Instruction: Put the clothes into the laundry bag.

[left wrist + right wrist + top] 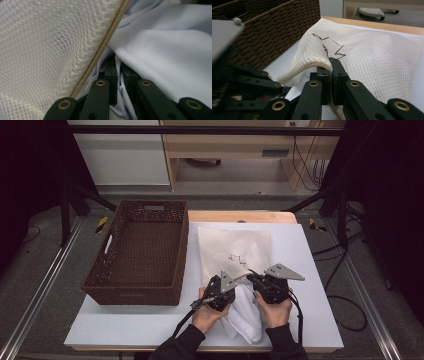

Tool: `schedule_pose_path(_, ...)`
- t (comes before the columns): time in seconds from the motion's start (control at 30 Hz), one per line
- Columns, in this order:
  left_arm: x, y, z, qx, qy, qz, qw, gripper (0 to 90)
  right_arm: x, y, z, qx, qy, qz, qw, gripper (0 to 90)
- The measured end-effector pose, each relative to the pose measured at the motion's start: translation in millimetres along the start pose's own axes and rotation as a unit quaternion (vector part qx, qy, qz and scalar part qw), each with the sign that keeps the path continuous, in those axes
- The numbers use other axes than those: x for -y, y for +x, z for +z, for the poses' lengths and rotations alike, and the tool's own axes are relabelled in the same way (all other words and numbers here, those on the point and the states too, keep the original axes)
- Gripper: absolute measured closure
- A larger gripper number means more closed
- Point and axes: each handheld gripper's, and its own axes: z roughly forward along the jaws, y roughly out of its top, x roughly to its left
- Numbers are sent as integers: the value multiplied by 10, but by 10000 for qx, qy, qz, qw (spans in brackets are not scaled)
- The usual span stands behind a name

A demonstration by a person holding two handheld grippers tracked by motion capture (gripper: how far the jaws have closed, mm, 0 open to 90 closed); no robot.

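The desk, covered in white, carries a brown wicker basket along its left edge, empty as far as the high view shows. Beside it, running from the middle toward the near edge, lies a cream mesh laundry bag with a dark zigzag mark, its zippered mouth facing the person. A white garment spills out of that mouth at the near edge. The right gripper has its jaws closed on the bag's zipper rim, lifting it; the left gripper is pinched narrow on a fold of the garment, just beside the zipper. This looks like stuffing cloth into the bag, though pulling it out is possible; next likely calls for holding the rim up while the left hand drives the fold deeper
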Motion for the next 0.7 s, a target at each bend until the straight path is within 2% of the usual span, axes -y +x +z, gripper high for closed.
schedule_pose_path(0.1,22,28,78,-2,-20,-100,9999,806,7,10,7,16,37,-26,10000,876)
schedule_pose_path(0.23,28,36,38,24,-62,-94,9999,767,8,9,15,13,43,-23,10000,876)
schedule_pose_path(0.27,23,40,1,73,-72,-162,9998,739,9,7,17,2,41,-10,10000,876)
schedule_pose_path(0.3,16,46,-57,201,-118,-272,9994,701,11,7,18,0,43,-4,10000,877)
schedule_pose_path(0.4,-2,35,-256,367,-293,-330,9984,592,10,2,12,-1,27,12,10000,877)
schedule_pose_path(0.47,-17,5,-384,347,-412,-284,9981,560,7,-7,7,13,26,17,10000,877)
schedule_pose_path(0.53,-30,-24,-513,423,-500,-230,9976,518,4,-12,-4,18,16,18,10000,877)
schedule_pose_path(0.7,-46,-18,-786,372,-474,-54,9982,446,6,-13,-7,33,25,1,10000,876)
